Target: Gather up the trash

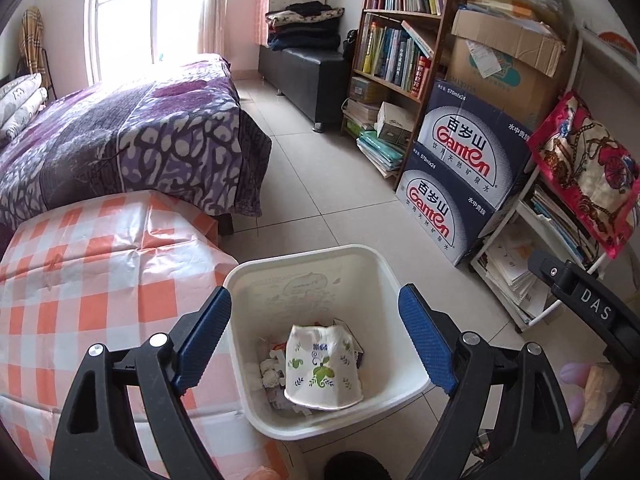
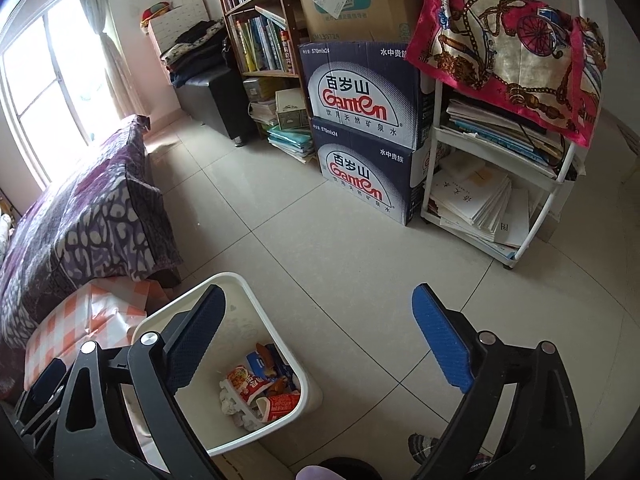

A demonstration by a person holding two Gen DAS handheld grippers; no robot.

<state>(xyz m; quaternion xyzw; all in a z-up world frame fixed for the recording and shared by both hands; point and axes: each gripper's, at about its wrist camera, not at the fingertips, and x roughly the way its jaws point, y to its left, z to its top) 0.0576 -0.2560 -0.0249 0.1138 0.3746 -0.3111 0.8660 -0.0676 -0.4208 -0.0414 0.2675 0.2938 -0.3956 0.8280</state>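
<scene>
A white square trash bin (image 1: 372, 258) stands on the tiled floor beside the checkered table. In the left wrist view a crushed white paper cup with green leaf print (image 1: 322, 364) lies on top of crumpled tissue inside it. My left gripper (image 1: 316, 320) is open and empty, hovering right above the bin. The right wrist view shows the bin (image 2: 308, 390) at lower left, holding red and blue snack wrappers (image 2: 260, 384) and tissue. My right gripper (image 2: 316, 320) is open and empty, above the floor just right of the bin.
A table with an orange-and-white checkered cloth (image 1: 100, 280) is left of the bin. A bed with a purple cover (image 1: 120, 136) lies beyond. Stacked Ganten water boxes (image 2: 360, 132), a bookshelf (image 1: 400, 40) and a white rack with papers (image 2: 500, 184) line the right wall.
</scene>
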